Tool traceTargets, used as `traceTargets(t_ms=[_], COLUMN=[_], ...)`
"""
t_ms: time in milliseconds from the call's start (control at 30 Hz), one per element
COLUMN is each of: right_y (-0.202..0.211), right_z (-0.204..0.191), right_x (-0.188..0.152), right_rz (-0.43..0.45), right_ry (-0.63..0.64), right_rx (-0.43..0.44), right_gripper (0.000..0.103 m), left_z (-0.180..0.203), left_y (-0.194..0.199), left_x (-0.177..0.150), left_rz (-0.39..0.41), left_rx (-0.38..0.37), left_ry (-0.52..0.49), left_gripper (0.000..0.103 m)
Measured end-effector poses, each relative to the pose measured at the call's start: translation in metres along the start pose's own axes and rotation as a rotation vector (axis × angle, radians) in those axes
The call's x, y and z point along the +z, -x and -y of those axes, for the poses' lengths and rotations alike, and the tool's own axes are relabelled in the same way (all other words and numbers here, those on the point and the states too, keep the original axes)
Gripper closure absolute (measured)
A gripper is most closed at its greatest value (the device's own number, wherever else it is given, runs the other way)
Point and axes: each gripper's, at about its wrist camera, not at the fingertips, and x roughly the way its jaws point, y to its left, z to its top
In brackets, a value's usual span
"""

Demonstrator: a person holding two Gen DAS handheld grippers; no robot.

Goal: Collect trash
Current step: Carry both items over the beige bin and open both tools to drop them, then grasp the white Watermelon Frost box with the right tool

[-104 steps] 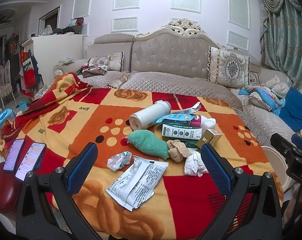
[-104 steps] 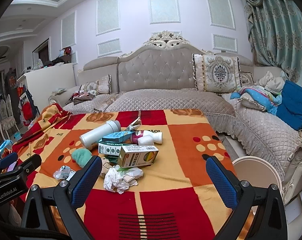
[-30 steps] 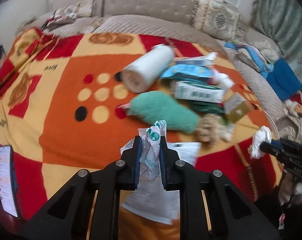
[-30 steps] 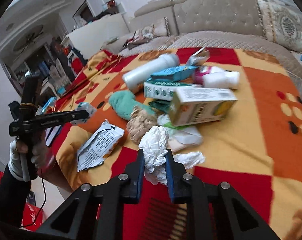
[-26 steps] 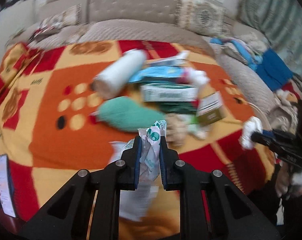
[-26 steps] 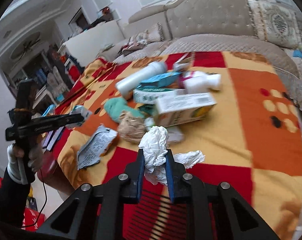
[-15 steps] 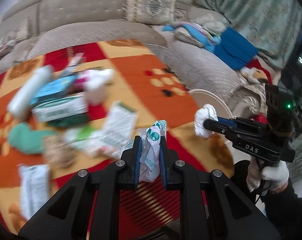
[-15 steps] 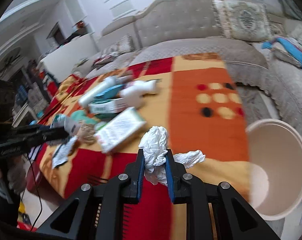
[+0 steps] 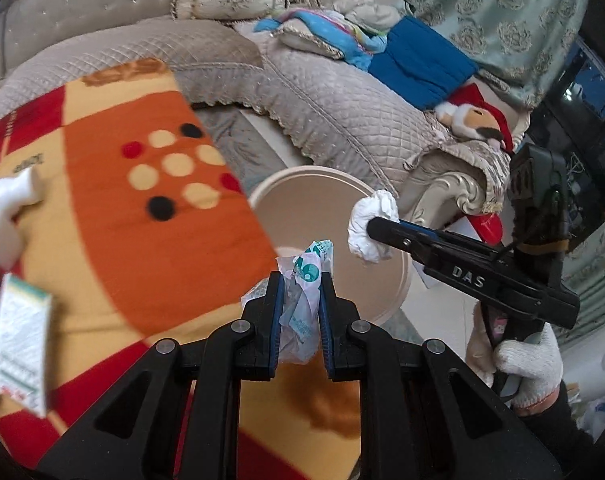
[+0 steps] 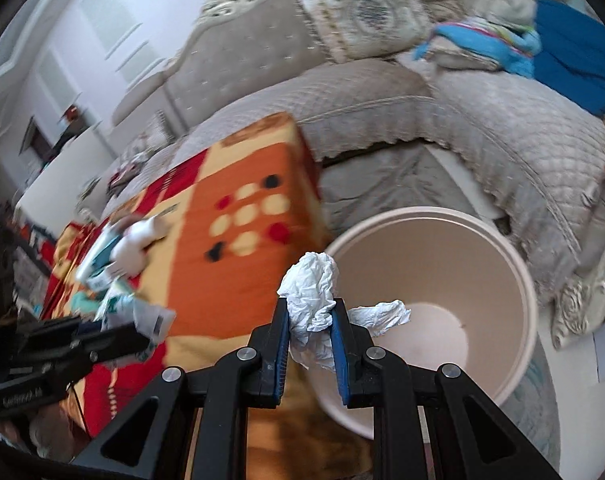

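My left gripper is shut on a crumpled white and green plastic wrapper, held over the table's right edge near the beige trash bin. My right gripper is shut on a crumpled white tissue, held over the near rim of the bin. In the left wrist view the right gripper and its tissue hang above the bin's opening. In the right wrist view the left gripper shows at the left with its wrapper.
The table wears a red, orange and yellow blanket, with blurred boxes and bottles left on it. A quilted beige sofa with cushions and a blue cloth curves behind the bin. A carved sofa leg stands beside the bin.
Both grippers have swung right from the trash pile toward the bin, each still holding its piece. The bin now fills the right wrist view and the right tissue is above its opening.
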Motion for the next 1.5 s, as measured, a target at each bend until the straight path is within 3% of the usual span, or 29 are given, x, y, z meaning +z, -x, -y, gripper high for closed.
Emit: traceTargets(t_ms=[133,200,233,267,300,333,433,667,967,1500], right_y=[-0.012,-0.015,-0.014,-0.012,-0.011,-0.008,-0.002,0.004,-0.001,-0.017], right_z=[0.031,0.040,0.046,0.049,0.048,0.049,0.057,0.058,0.018,-0.053], right_x=[0.002,0.001,-0.001,-0.003,-0.003,-0.005,-0.006,-0.011,-0.018,-0.027], right_rz=[-0.018,-0.032,-0.030,-0.018,-0.007,-0.003,0.009,0.016,0.007,-0.029], right_ry=[-0.082,-0.117,-0.138,-0.149,-0.150,-0.147,-0.166,-0.161,-0.092,0.009], right_rx=[-0.033,-0.055,-0.075,-0.087,-0.092,-0.101,-0.123,-0.130,-0.106,-0.061], right_gripper=[0.084,0.073,0.060,0.057,0.057,0.057,0.057,0.056,0.056,0.051], left_z=[0.009,0.013,0.014,0.016,0.018,0.018,0.017,0.008,-0.012,-0.064], left_y=[-0.022,-0.031,-0.034,-0.038,-0.040,-0.042,-0.044,-0.027,0.002,0.056], left_x=[0.010,0.013,0.014,0.015,0.016,0.016,0.015,0.004,-0.018,-0.053], left_rz=[-0.010,-0.011,-0.013,-0.014,-0.013,-0.010,-0.016,0.019,0.076,0.153], left_rx=[-0.013,-0.043,-0.055,-0.062,-0.066,-0.072,-0.072,0.035,0.176,0.312], left_ry=[0.003,0.007,0.006,0.005,0.007,0.012,0.021,0.006,-0.004,0.072], left_gripper=[0.088,0.085,0.075,0.067,0.053,0.049,0.049,0.049,0.049,0.049])
